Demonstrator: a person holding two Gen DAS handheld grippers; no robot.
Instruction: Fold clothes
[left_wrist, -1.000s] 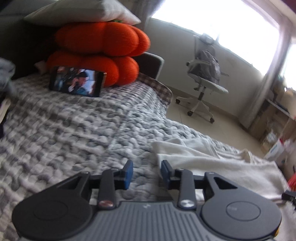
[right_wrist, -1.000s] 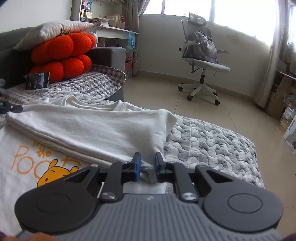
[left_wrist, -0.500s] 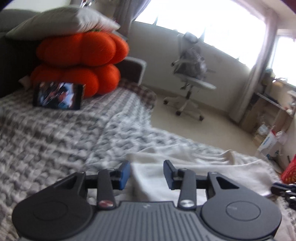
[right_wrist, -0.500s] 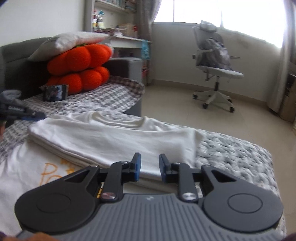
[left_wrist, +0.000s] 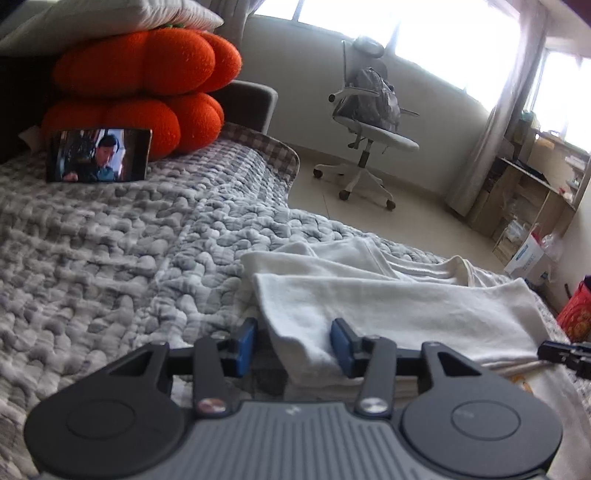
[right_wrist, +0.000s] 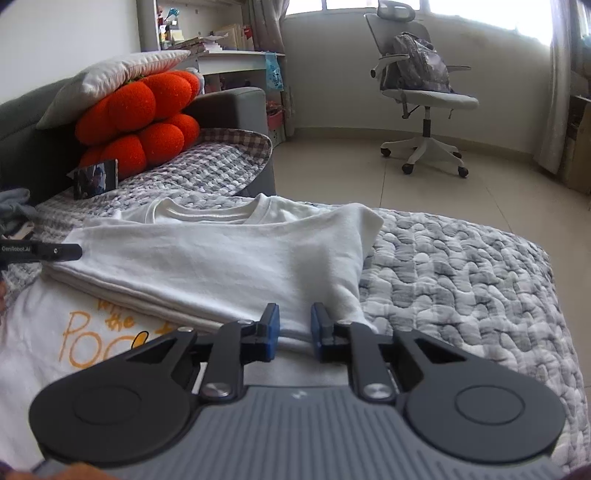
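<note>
Bed: we see a grey-and-white quilted blanket.
Shirt: folded white cotton T-shirt on the blanket.
Left tongs: just opening, apart around the shirt's corner.
Right tongs: just closing, narrowly apart over the shirt's edge.

One white T-shirt, two orange cushions, one pillow, one phone, one chair.

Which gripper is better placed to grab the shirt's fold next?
Probably the left gripper: its jaws, just opening, straddle the shirt's folded corner. The right gripper's, just closing, are narrow; grip unclear.
</note>
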